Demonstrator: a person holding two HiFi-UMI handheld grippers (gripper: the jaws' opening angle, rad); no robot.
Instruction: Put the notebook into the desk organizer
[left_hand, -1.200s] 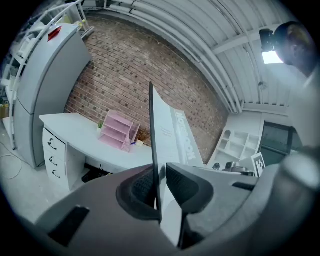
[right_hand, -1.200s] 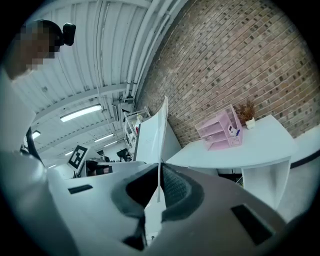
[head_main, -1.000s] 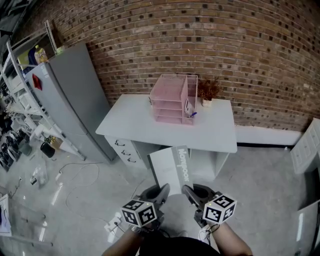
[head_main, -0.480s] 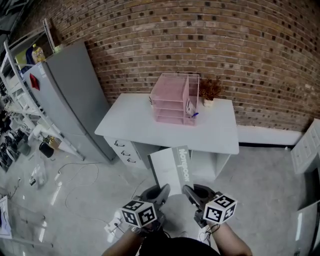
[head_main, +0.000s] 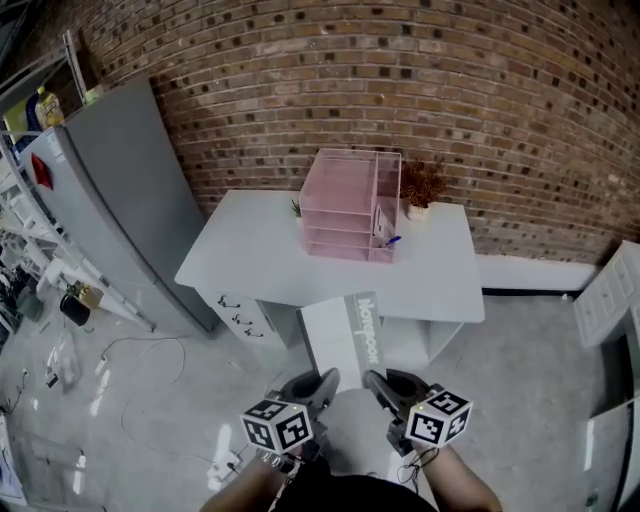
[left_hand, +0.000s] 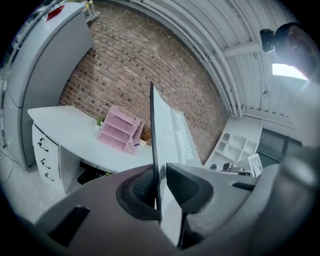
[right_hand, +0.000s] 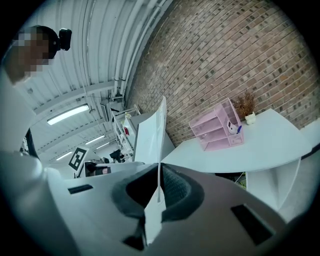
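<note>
A white notebook (head_main: 345, 338) with grey lettering down its spine side is held flat in front of me, between both grippers. My left gripper (head_main: 325, 381) is shut on its near left corner, and my right gripper (head_main: 372, 380) is shut on its near right corner. In the left gripper view the notebook (left_hand: 167, 135) stands edge-on between the pads; the right gripper view shows the notebook (right_hand: 152, 137) the same way. The pink desk organizer (head_main: 349, 204) with three shelves and a side slot stands on the white desk (head_main: 270, 255), well ahead of the notebook.
A small potted plant (head_main: 420, 185) sits right of the organizer, against the brick wall. A grey fridge (head_main: 110, 190) stands left of the desk, with shelving beyond it. Cables lie on the floor (head_main: 130, 370) at left. A white cabinet (head_main: 605, 300) is at far right.
The view has shifted slightly: the desk and organizer appear a little nearer and lower in the frame. Both grippers keep the same hold on the notebook.
</note>
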